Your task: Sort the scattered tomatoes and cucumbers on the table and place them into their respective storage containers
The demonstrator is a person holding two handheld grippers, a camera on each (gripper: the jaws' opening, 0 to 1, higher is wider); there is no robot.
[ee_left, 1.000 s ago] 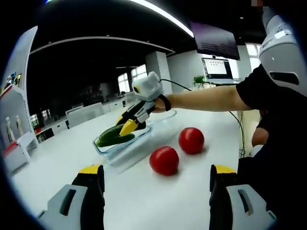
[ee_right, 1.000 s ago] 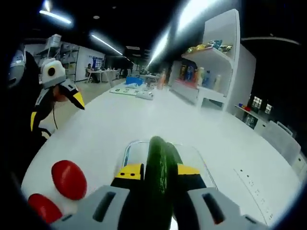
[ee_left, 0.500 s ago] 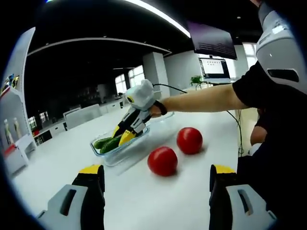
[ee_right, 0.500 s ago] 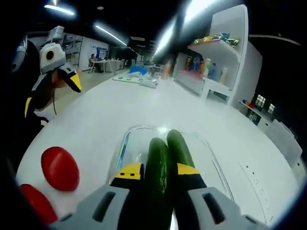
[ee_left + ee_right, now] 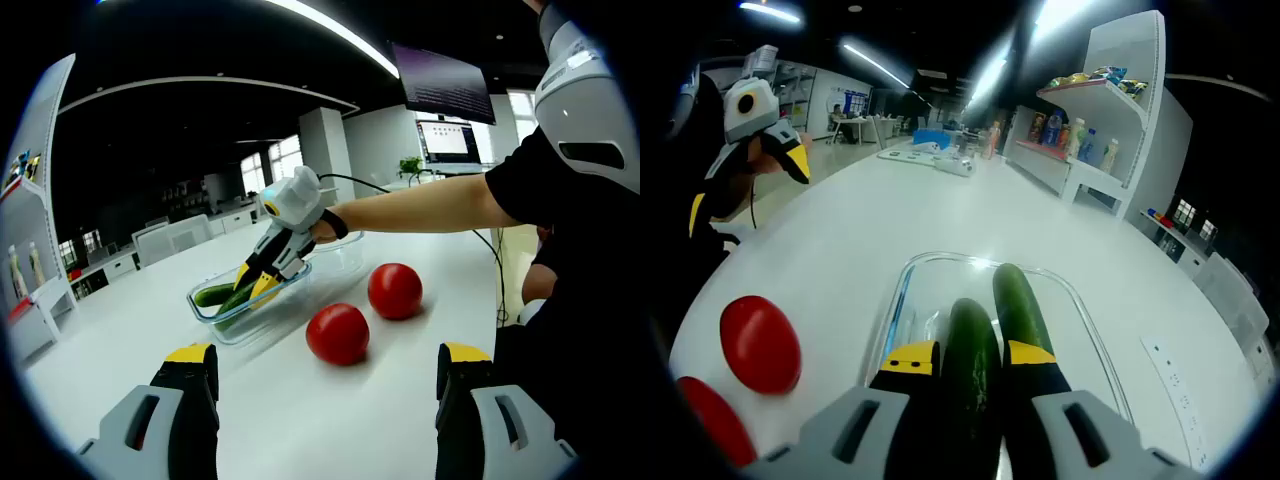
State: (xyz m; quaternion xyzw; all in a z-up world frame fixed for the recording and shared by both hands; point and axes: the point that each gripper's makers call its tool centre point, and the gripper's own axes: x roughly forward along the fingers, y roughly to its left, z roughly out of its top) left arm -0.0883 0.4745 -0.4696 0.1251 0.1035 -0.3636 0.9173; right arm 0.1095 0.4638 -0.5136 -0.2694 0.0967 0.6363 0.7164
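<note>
Two red tomatoes (image 5: pixel 337 333) (image 5: pixel 395 290) lie on the white table just ahead of my left gripper (image 5: pixel 328 353), which is open and holds nothing. Beyond them my right gripper (image 5: pixel 257 281) reaches down into a clear container (image 5: pixel 235 322). In the right gripper view, my right gripper (image 5: pixel 971 356) is shut on a dark green cucumber (image 5: pixel 972 345) that rests low inside the clear container (image 5: pixel 1087 318). A second cucumber (image 5: pixel 1015 298) lies beside it on the right. The tomatoes (image 5: pixel 760 343) (image 5: pixel 702 420) sit to the left, and the left gripper (image 5: pixel 785 160) hangs at upper left.
A person's bare arm (image 5: pixel 420 205) stretches across the table to the right gripper. Another clear container (image 5: pixel 348 248) stands behind the first. A white shelf with bottles (image 5: pixel 1085 140) stands past the table, and small items (image 5: pixel 940 162) lie at its far end.
The right gripper has come down with the cucumber, from above the container's near rim to inside it, beside the other cucumber. The left gripper has stayed put and open.
</note>
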